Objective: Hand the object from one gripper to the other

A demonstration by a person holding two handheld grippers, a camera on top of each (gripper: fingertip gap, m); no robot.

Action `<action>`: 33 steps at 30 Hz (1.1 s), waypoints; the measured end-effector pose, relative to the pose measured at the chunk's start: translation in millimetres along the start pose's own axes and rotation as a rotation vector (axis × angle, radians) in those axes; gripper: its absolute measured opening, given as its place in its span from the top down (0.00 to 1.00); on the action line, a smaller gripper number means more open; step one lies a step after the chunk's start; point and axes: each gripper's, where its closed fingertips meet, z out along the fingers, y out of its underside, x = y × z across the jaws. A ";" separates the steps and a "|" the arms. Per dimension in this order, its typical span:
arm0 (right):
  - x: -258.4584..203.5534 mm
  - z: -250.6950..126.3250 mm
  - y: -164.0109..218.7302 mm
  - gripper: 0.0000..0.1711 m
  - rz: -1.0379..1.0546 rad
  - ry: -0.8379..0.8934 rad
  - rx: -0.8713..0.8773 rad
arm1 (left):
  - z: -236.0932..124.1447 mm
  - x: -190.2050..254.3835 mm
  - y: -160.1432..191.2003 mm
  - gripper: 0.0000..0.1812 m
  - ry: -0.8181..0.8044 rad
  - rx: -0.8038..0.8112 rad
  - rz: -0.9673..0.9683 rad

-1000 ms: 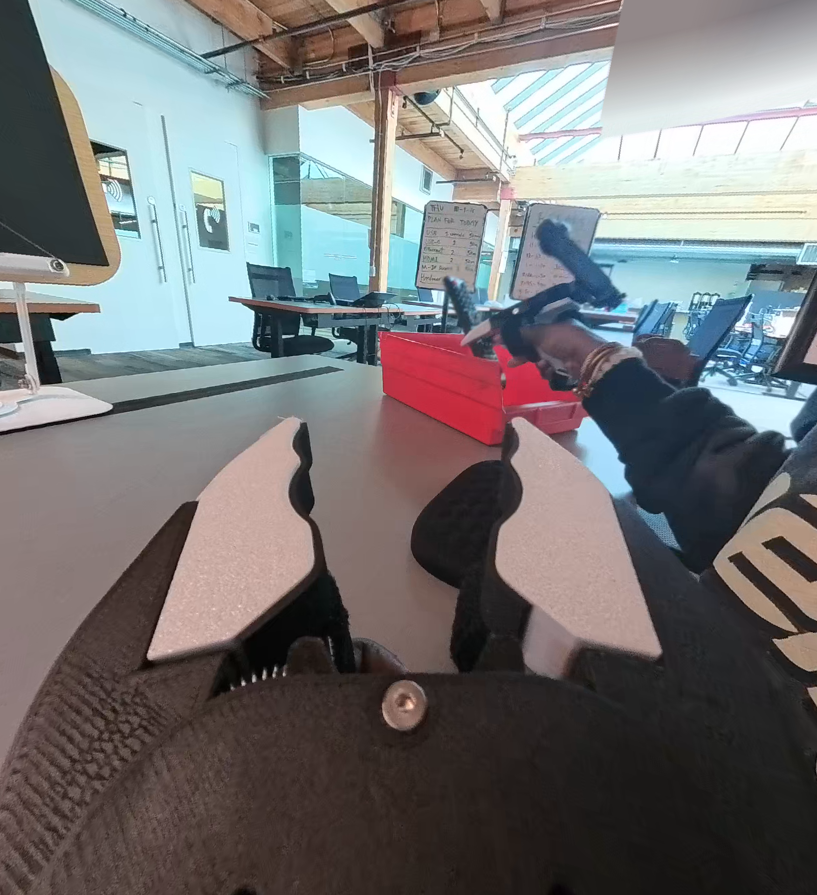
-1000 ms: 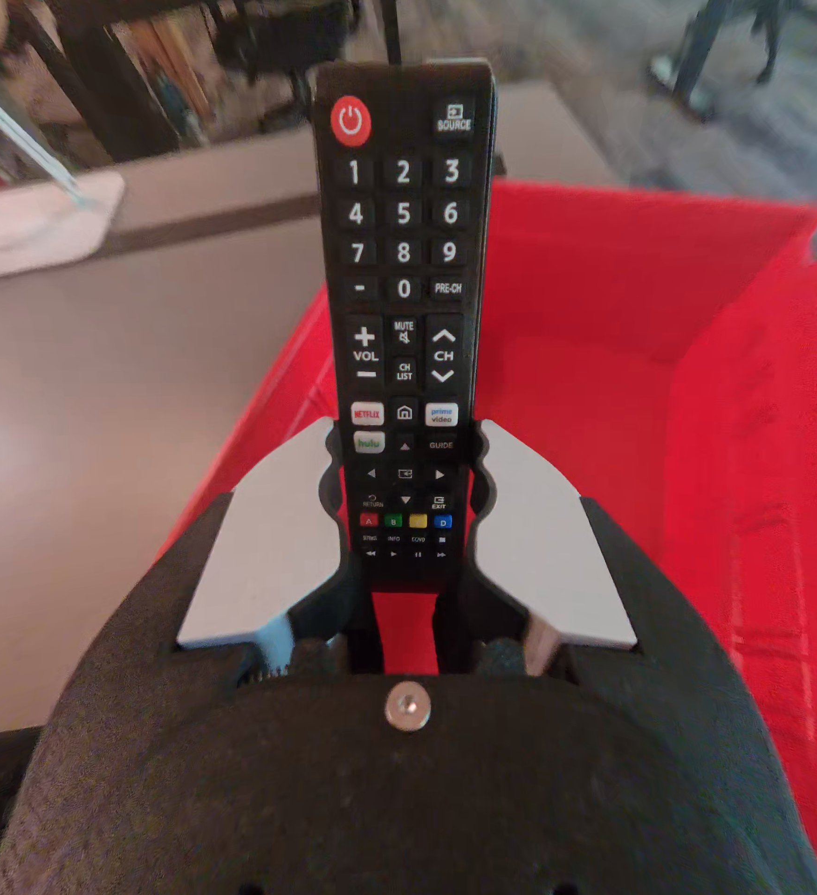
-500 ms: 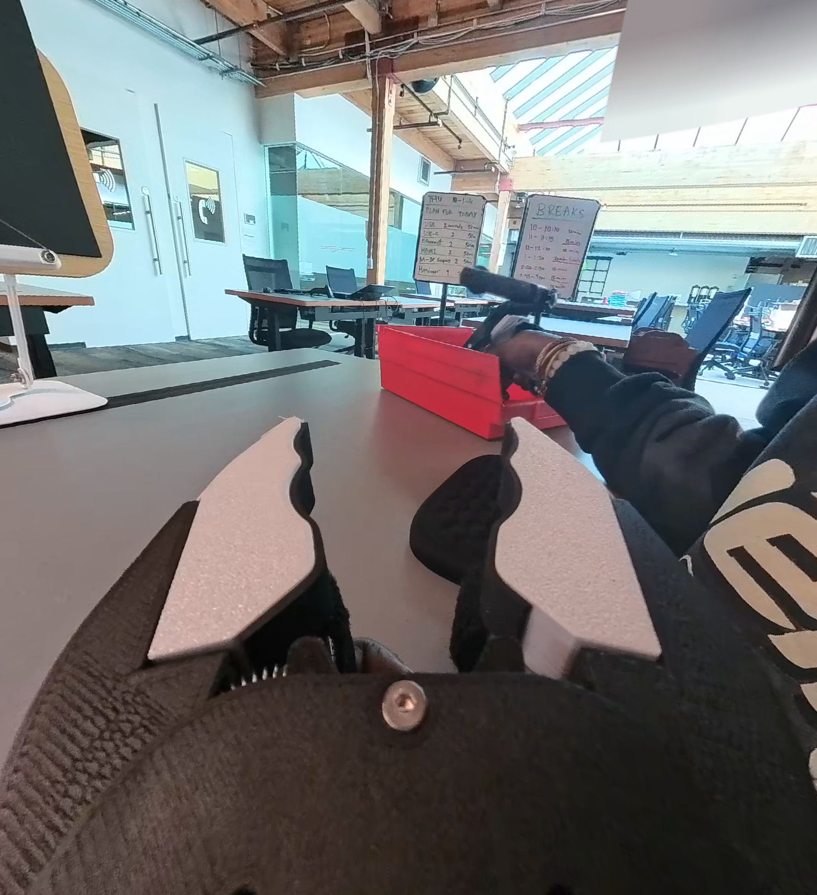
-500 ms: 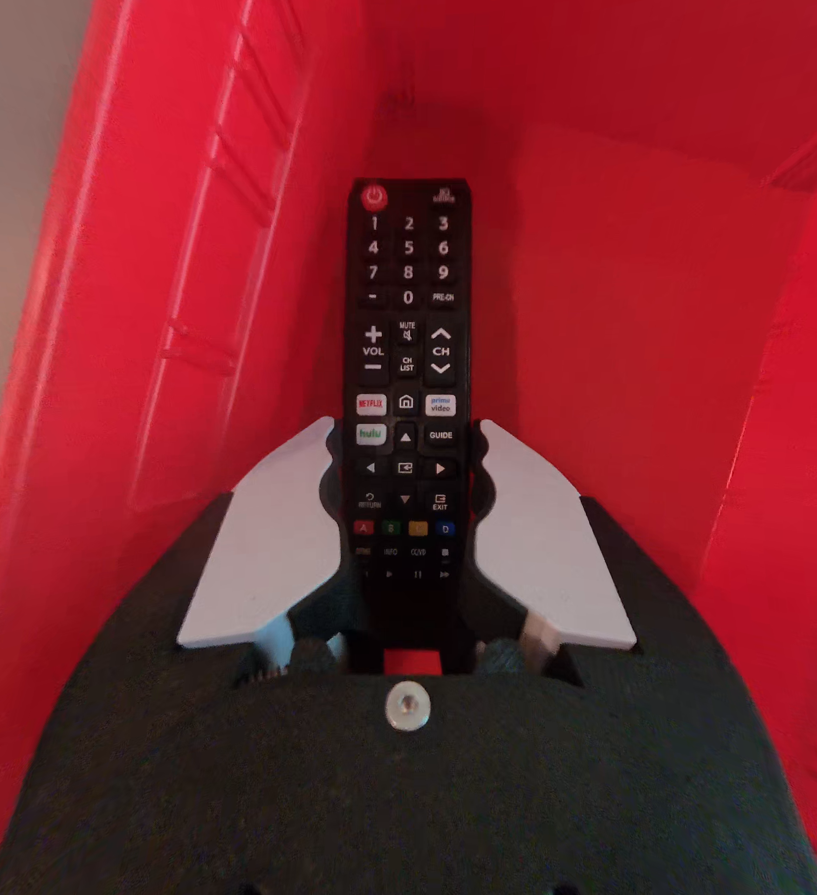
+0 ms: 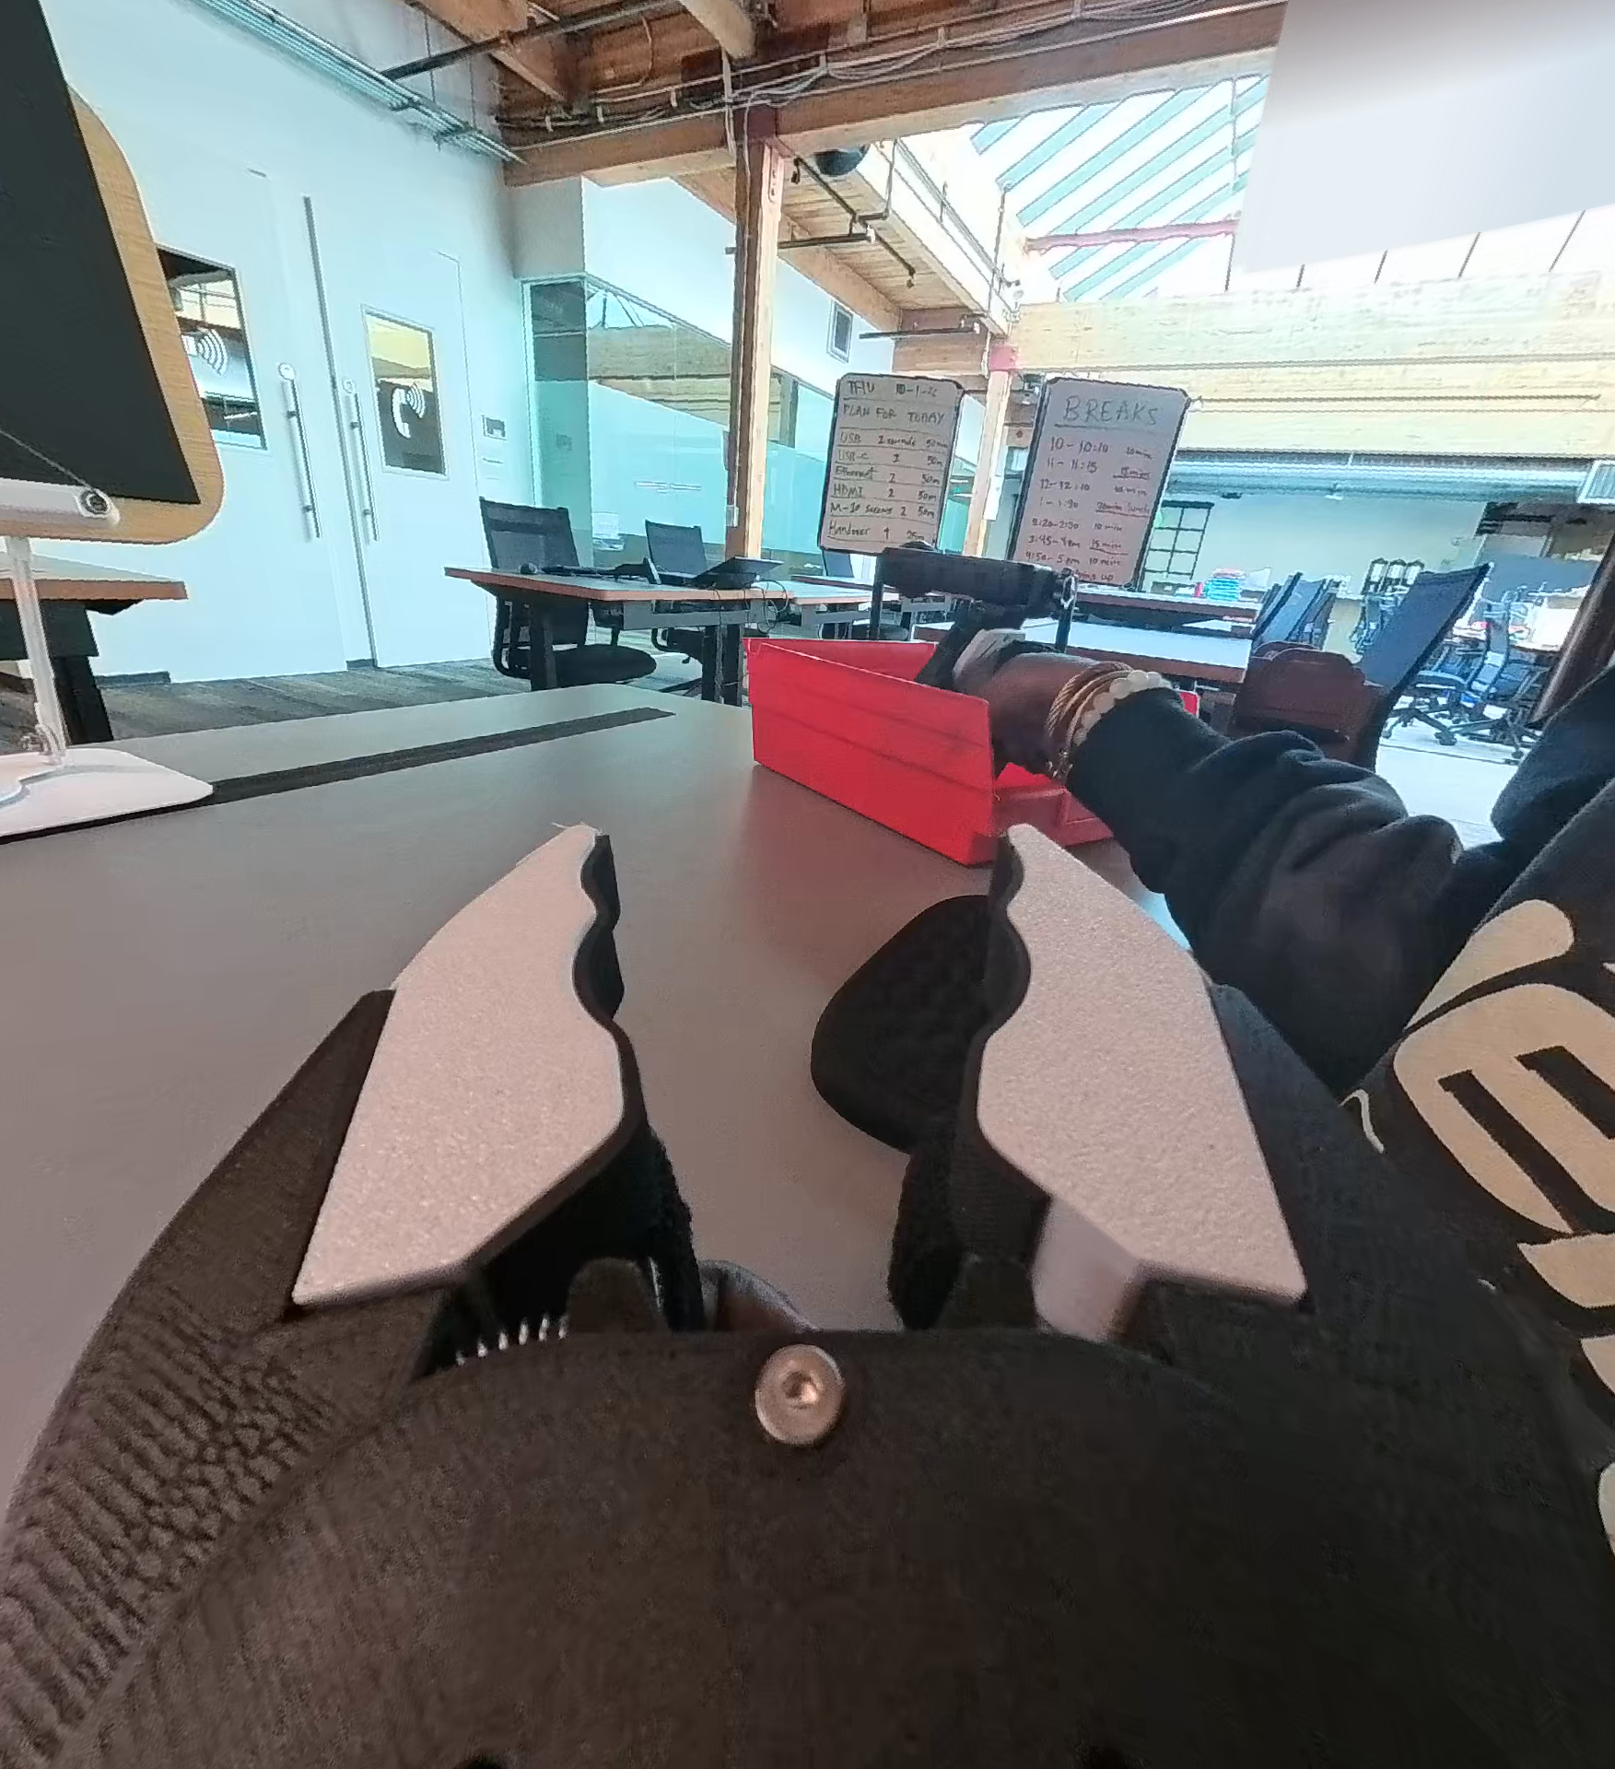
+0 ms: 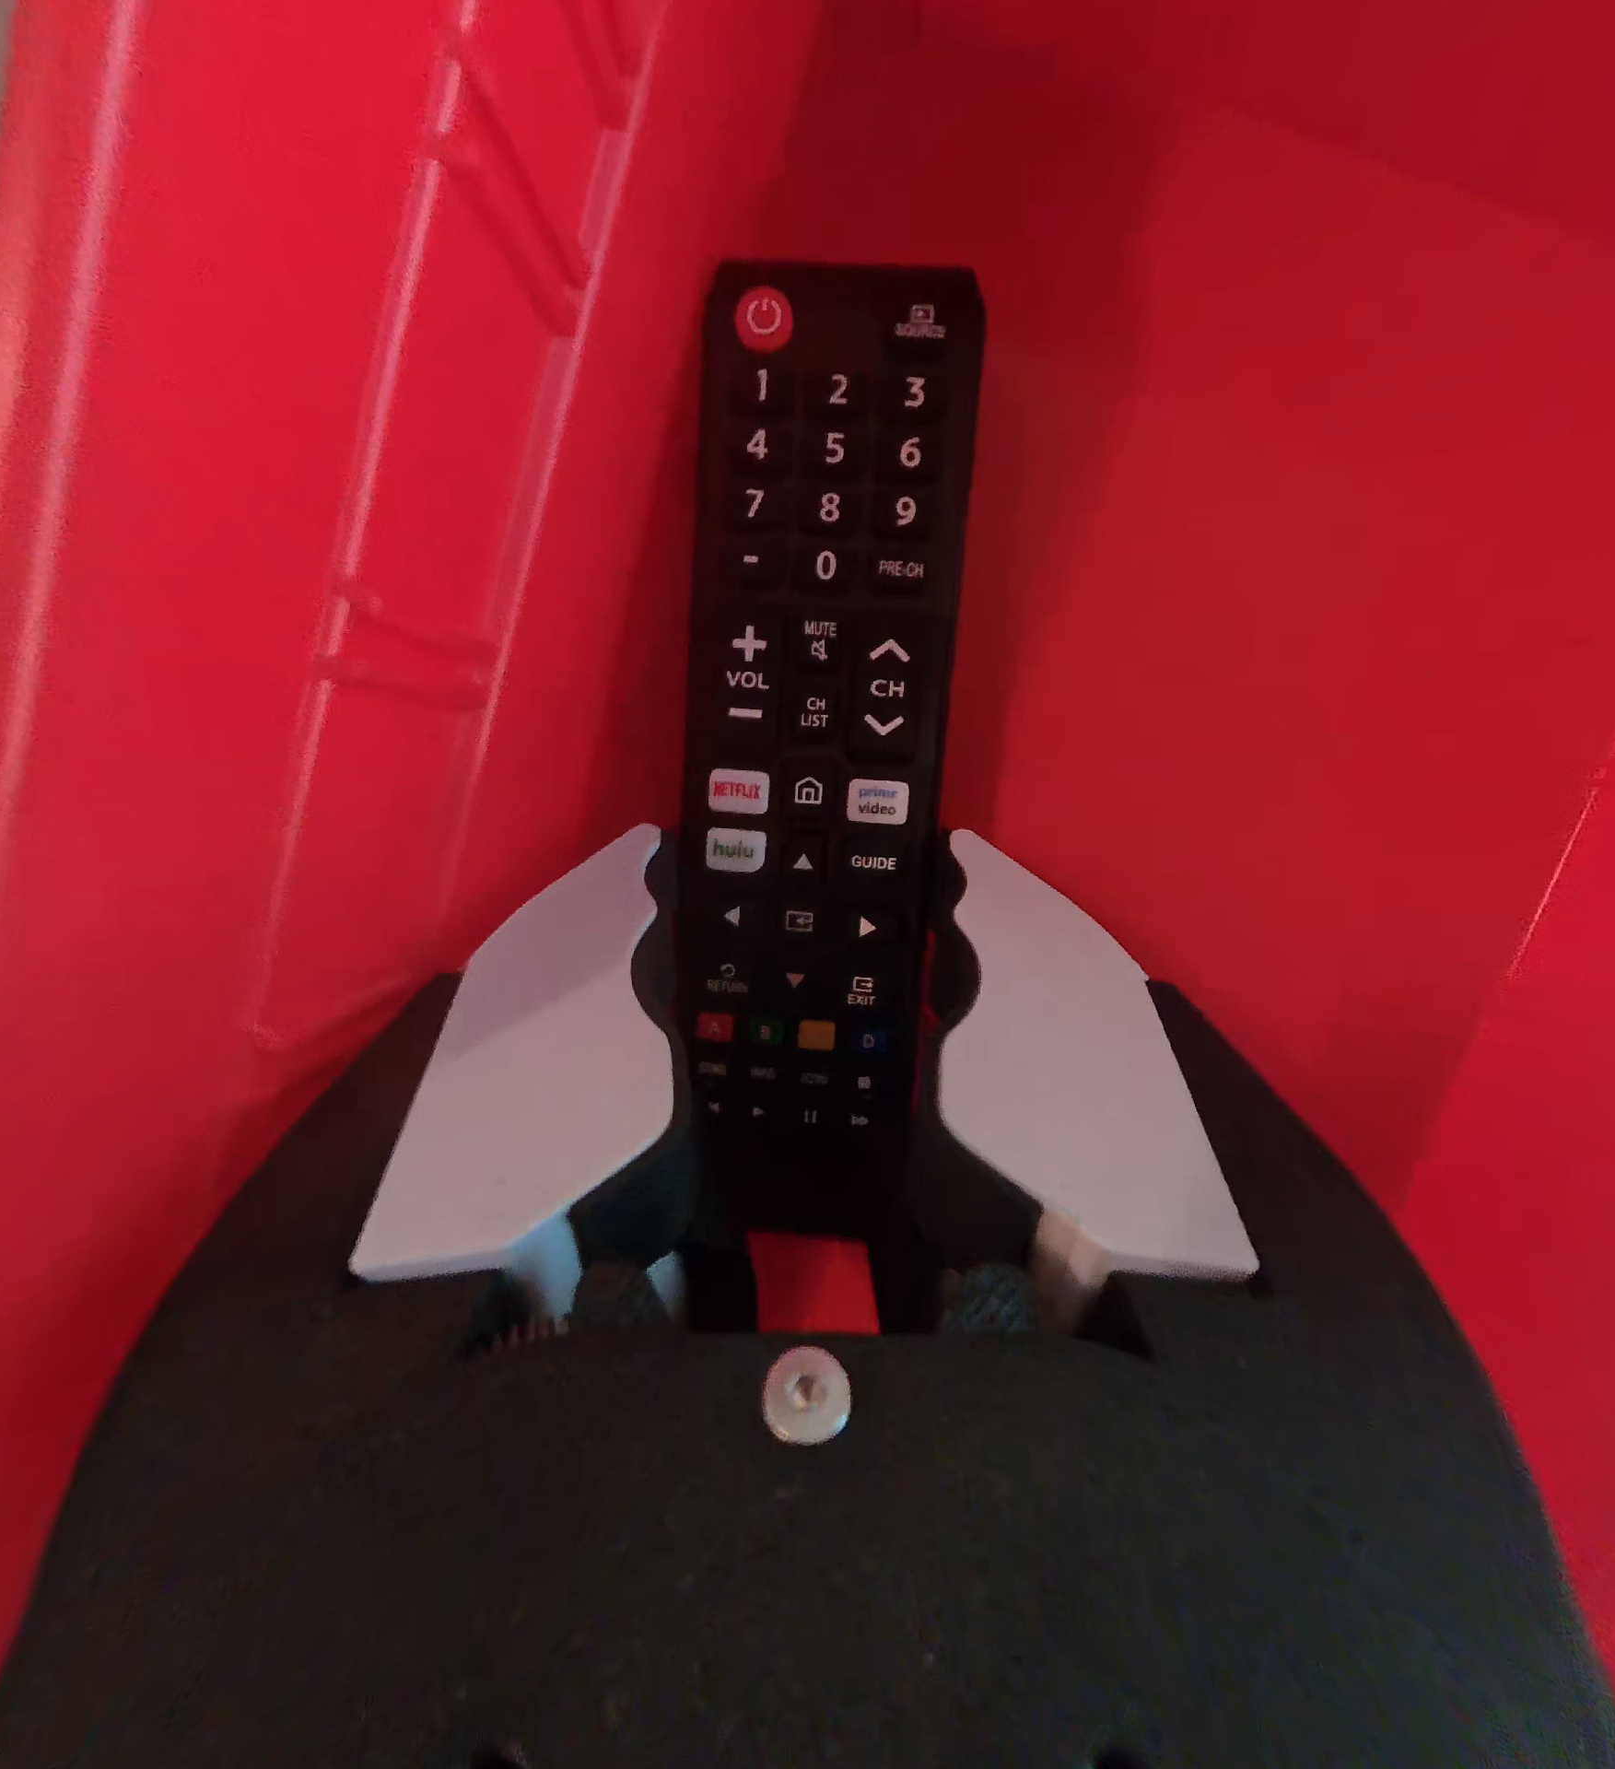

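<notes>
Right hand-held gripper: clenched on the lower half of the black remote, reaching down inside the red bin.
Remote: button side up, far end close to the bin's inner wall.
Left hand-held gripper: released, empty, low over the grey counter.
Red bin: on the counter, well ahead of the left hand-held gripper.

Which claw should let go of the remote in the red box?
The right claw. It already grips the remote down inside the red box. The left claw sits open and empty over the table, away from the box.
</notes>
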 end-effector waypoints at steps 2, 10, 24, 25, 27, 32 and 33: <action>-5.4 -2.6 -0.7 0.69 -0.014 -0.026 0.005 | 0.1 0.8 0.0 0.59 0.004 0.000 0.003; 25.1 -74.2 1.5 0.48 -0.089 0.203 0.219 | 0.6 1.0 0.3 0.59 0.004 -0.002 0.004; 121.8 -90.2 80.7 0.96 0.128 0.123 0.335 | 1.9 -0.5 1.7 0.59 -0.005 -0.012 0.001; 123.1 -89.1 75.4 0.96 0.123 0.114 0.339 | 1.8 -0.3 1.5 0.59 -0.006 -0.010 0.005; 126.1 -84.5 64.3 0.97 0.103 0.094 0.334 | 1.8 1.3 1.2 0.59 0.001 -0.007 0.012; 130.3 -68.3 34.8 0.85 0.062 0.034 0.346 | 2.0 2.8 1.4 0.59 0.006 -0.008 0.021; 132.8 -66.4 29.5 0.80 0.052 0.055 0.350 | 2.0 3.0 1.5 0.59 0.006 -0.008 0.022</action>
